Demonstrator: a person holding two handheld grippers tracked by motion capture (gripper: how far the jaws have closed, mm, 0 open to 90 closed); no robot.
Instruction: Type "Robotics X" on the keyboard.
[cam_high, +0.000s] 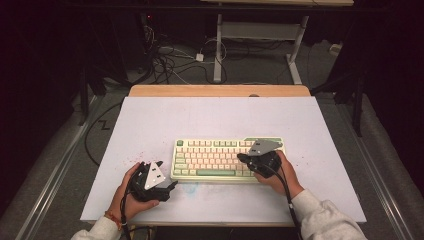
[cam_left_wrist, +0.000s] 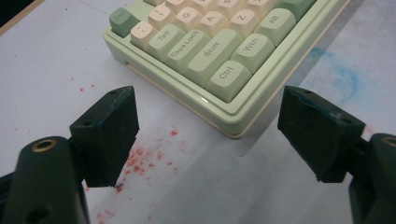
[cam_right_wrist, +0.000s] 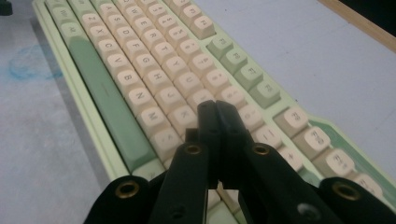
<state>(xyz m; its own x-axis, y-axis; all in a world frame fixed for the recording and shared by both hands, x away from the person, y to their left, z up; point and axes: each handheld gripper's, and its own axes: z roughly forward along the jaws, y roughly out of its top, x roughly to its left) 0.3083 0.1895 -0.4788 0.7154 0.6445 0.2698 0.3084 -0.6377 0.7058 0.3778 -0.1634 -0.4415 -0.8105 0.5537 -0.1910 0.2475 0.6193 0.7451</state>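
Two tools in play, and I've got them doing different jobs. The keyboard (cam_high: 227, 160) lies flat in the middle of the counter (cam_high: 150, 120), long side toward me, spacebar row nearest. My right tool (cam_right_wrist: 215, 108) is clenched with nothing between its jaws, tips pinched into a single narrow point over the right-hand letter keys, which I reckon is the point: pressed together like that it can poke one keycap without catching its neighbours. The right hand (cam_high: 274, 172) sits at the keyboard's near right corner to keep that point above the keys. My left tool (cam_left_wrist: 208, 126) is released, jaws spread wide, parked just off the keyboard's left end near the Ctrl key (cam_left_wrist: 225, 75), close but not touching. I judge it's waiting there to steady the case if a press makes it slide
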